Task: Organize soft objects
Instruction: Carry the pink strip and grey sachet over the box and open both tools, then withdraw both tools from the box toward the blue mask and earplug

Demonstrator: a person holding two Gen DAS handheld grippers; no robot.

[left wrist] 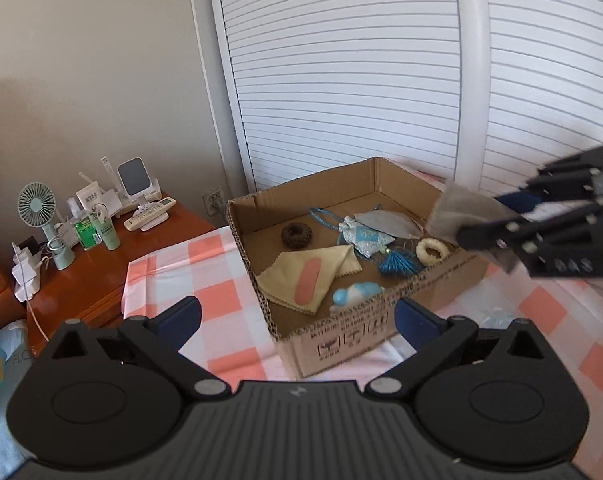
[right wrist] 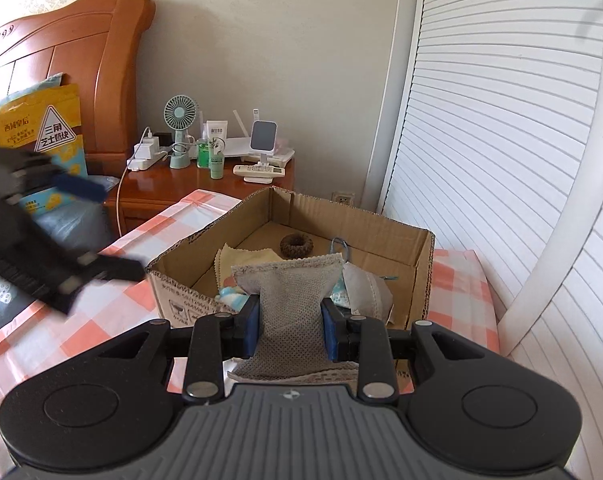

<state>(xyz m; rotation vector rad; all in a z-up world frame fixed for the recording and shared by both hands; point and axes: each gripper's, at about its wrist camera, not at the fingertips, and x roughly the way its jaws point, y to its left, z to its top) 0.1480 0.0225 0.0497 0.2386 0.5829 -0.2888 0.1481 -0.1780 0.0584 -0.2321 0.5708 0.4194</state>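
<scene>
Grey mesh pouch [right wrist: 291, 312] pinched inside right tool [right wrist: 289, 330].

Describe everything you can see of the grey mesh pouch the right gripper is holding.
The grey mesh pouch looks like a soft, flat woven cloth bag with a dotted weave and a stitched hem along its far edge. The right gripper pinches it at the waist between its blue pads, so it flares out above and below. It hangs over the cardboard box's near edge, apparently touching nothing else.
</scene>
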